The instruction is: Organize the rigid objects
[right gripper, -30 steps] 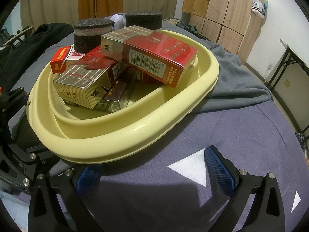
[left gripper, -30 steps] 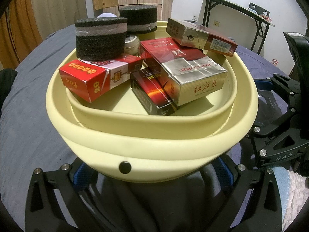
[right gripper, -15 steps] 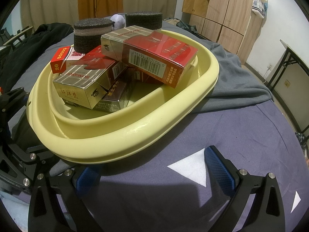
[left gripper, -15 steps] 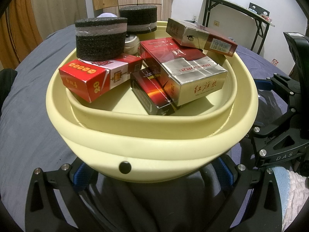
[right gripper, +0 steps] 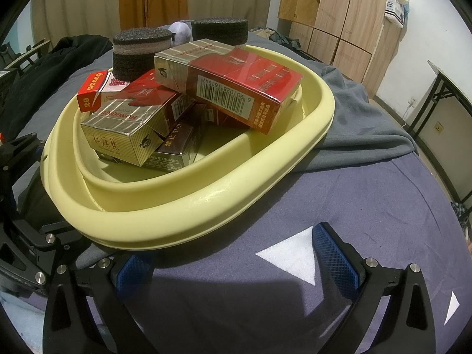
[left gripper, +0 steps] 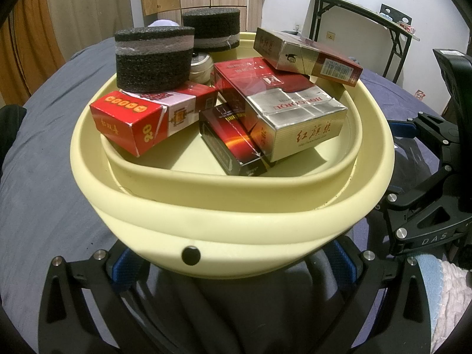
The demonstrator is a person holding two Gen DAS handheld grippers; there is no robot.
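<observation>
My left gripper [left gripper: 233, 268] was spread wide, its blue pads flanking the near wall of the pale yellow basin [left gripper: 236, 224] at 6 o'clock without clamping it, though whether the pads touched the wall I could not tell. My right gripper [right gripper: 236, 268] was released too, with the basin rim just above its left pad and its right pad over the grey-blue bedsheet [right gripper: 383, 206]. The basin sat on the bed, piled with cartons. A red carton marked 20 [left gripper: 147, 118] lay at 9 o'clock with a black foam disc [left gripper: 153, 59] on top. A silver-and-red carton [left gripper: 289, 115] filled the middle, tilted over a dark red carton [left gripper: 233, 144] toward 6 o'clock. A barcode carton [right gripper: 233, 85] rested across the rim at 2 o'clock. A second foam disc [left gripper: 211, 29] stood at 12 o'clock by a small white jar [left gripper: 200, 65].
</observation>
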